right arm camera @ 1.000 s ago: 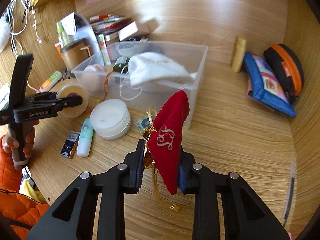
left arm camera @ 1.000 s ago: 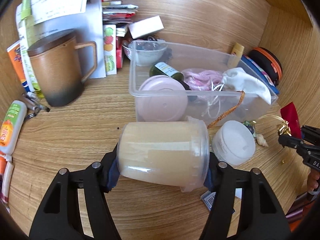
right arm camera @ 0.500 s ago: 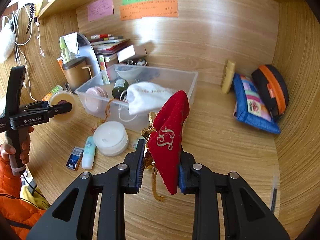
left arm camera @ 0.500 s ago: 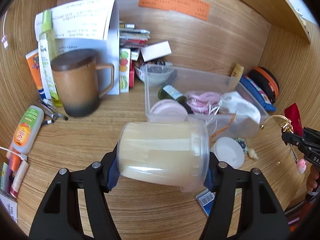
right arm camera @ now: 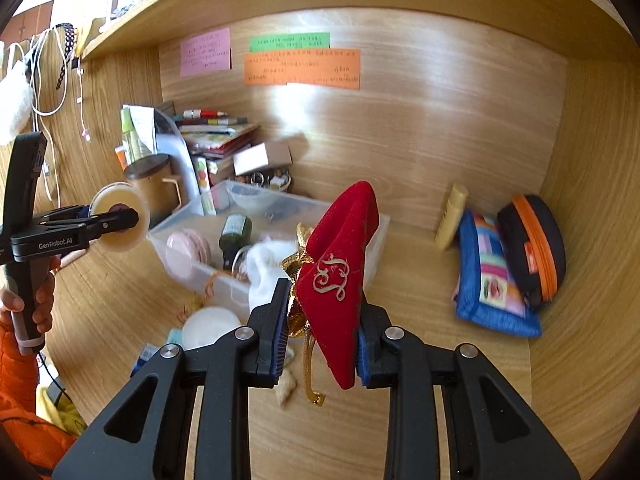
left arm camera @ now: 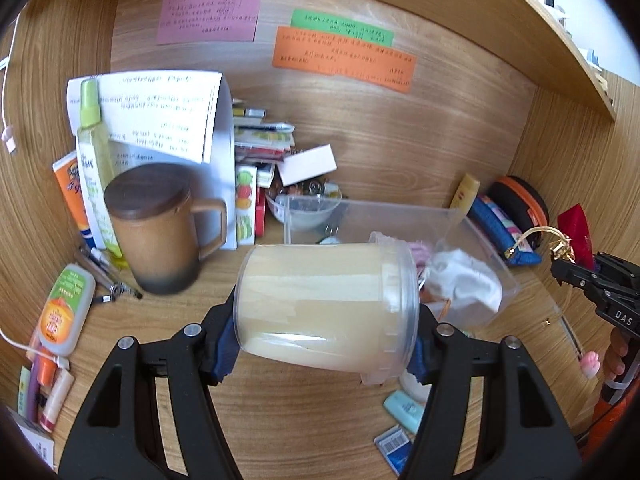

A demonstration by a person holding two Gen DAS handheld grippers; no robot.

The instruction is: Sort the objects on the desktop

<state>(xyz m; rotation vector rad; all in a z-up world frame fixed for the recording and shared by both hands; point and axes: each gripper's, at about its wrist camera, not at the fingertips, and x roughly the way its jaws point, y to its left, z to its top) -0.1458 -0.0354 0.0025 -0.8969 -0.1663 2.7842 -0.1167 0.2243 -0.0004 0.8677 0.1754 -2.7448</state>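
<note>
Lying sideways, the jar point(left arm camera: 326, 306) is clamped between the left gripper point(left arm camera: 326, 344) jaws, held above the desk point(left arm camera: 168, 344) before the bin point(left arm camera: 472, 220) — the pouch point(right arm camera: 340, 280) is pinched upright in the right gripper point(right arm camera: 322, 344).

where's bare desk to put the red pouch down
Best patch: bare wood between the clear bin and the blue pouch, running forward past the right claw holding the red pouch. Crowded: the bin's near-left side with the white round lid, and the back-left corner around the brown mug.
</note>
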